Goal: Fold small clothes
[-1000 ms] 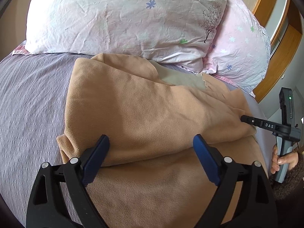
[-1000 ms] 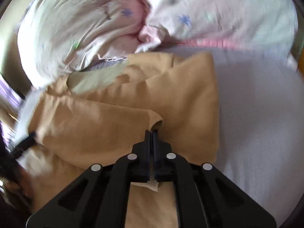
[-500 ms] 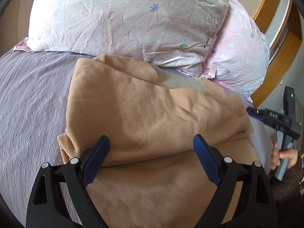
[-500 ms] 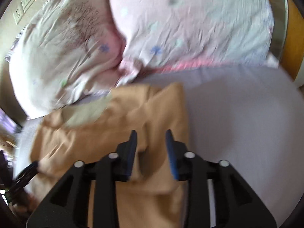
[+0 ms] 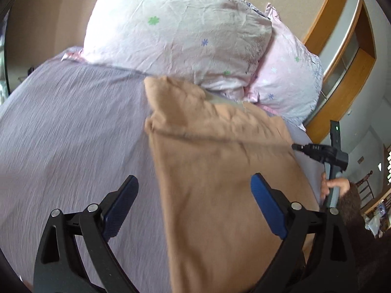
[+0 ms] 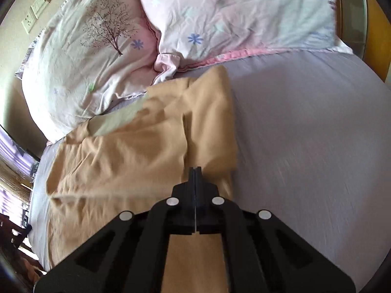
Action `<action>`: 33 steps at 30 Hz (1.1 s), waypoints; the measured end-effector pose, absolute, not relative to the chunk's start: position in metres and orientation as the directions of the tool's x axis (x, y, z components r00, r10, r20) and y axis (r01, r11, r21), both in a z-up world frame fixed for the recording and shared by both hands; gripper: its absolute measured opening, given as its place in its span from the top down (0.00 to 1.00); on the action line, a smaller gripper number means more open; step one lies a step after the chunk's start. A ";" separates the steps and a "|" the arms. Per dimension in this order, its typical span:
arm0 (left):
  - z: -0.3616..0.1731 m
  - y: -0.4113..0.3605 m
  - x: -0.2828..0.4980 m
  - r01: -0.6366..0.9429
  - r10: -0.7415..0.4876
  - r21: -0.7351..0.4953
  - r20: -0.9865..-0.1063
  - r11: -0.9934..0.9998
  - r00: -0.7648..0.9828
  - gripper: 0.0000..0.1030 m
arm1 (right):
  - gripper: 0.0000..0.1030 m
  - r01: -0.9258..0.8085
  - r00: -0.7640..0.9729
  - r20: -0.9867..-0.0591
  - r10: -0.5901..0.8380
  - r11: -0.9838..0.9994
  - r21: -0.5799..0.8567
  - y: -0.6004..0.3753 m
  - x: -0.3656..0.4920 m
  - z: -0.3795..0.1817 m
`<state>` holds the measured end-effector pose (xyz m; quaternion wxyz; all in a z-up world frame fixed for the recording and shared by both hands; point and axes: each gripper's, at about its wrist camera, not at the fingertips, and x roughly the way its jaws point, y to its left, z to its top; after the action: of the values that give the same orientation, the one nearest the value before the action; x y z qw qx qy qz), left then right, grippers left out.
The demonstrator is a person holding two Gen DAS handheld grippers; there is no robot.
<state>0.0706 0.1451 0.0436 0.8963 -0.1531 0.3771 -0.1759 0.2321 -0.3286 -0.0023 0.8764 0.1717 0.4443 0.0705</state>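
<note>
While two pillows (image 5: 180,36) wait, right tongs (image 6: 195,171) apparently pinch one garment (image 6: 136,151) — tan.

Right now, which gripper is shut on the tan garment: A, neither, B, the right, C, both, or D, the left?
B: the right gripper is shut on a fold of the tan garment, while the left gripper hangs open above it.

Tan garment (image 5: 220,171) on lilac sheet (image 5: 73,134); pale pink flower-printed pillows (image 6: 244,12).
</note>
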 end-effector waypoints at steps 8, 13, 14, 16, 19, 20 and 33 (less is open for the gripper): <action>0.008 0.177 -0.031 0.235 -0.548 -0.518 -0.611 0.823 0.572 0.04 | 0.23 -0.239 0.582 -0.551 0.598 0.774 0.587 -0.367 0.079 0.016; -0.012 0.185 -0.052 0.236 -0.660 -0.652 -0.540 0.720 0.522 0.04 | 0.19 -0.230 0.479 -0.601 0.640 0.752 0.618 -0.397 0.012 -0.009; -0.017 0.183 -0.054 0.227 -0.652 -0.644 -0.557 0.730 0.515 0.04 | 0.19 -0.221 0.465 -0.604 0.648 0.745 0.629 -0.401 0.005 -0.016; -0.024 0.179 -0.054 0.219 -0.649 -0.641 -0.576 0.736 0.497 0.04 | 0.18 -0.179 0.438 -0.630 0.641 0.749 0.637 -0.407 -0.001 -0.031; -0.035 0.172 -0.048 0.205 -0.657 -0.653 -0.584 0.729 0.476 0.04 | 0.18 -0.149 0.396 -0.646 0.653 0.739 0.657 -0.406 0.007 -0.056; -0.039 0.167 -0.044 0.209 -0.669 -0.662 -0.581 0.720 0.464 0.04 | 0.18 -0.154 0.380 -0.635 0.672 0.723 0.673 -0.403 0.012 -0.063; -0.049 0.160 -0.025 0.113 -0.764 -0.802 -0.501 0.586 0.406 0.94 | 0.94 -0.366 0.317 -0.477 0.820 0.570 0.736 -0.371 0.015 -0.051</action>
<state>-0.0254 0.1600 -0.0488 0.7610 -0.3521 0.4625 -0.2880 0.0153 -0.3708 -0.0511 0.7693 0.2582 0.4394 0.3853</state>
